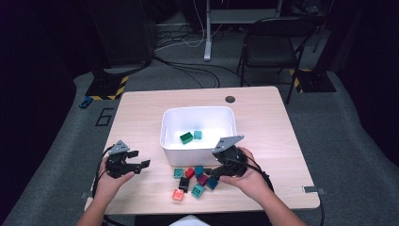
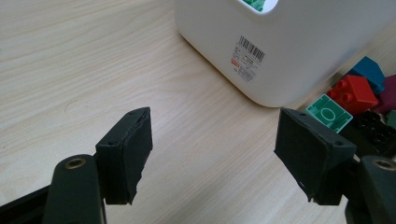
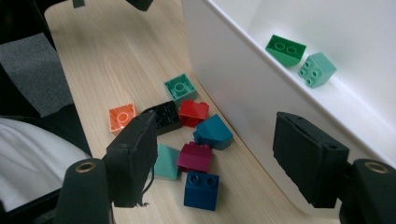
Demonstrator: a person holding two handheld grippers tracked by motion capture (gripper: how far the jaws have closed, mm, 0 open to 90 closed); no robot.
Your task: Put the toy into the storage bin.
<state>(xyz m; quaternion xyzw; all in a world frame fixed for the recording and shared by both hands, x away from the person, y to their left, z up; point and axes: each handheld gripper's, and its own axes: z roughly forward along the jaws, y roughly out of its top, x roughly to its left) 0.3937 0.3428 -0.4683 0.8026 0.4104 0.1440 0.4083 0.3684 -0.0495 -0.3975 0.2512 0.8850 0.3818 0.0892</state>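
A white bin (image 1: 164,128) stands mid-table with a green brick (image 1: 186,137) and a mint brick (image 1: 198,135) inside. Several loose bricks lie in front of it, among them red (image 1: 189,173), magenta (image 1: 203,179), dark blue (image 1: 211,183), black (image 1: 184,183) and orange (image 1: 178,194). My right gripper (image 1: 214,169) hovers open just right of this cluster. Its own view shows its jaws (image 3: 215,125) spread above a teal-blue brick (image 3: 213,131), the magenta brick (image 3: 195,156) and the dark blue brick (image 3: 201,189), beside the bin wall (image 3: 243,84). My left gripper (image 1: 139,159) is open and empty left of the bin (image 2: 289,56).
The table's front edge (image 1: 202,207) runs close behind the bricks. Bare wood lies left of the bin around the left gripper (image 2: 215,135). A cable hole (image 1: 230,99) sits near the far edge. A chair (image 1: 270,47) and floor cables are beyond the table.
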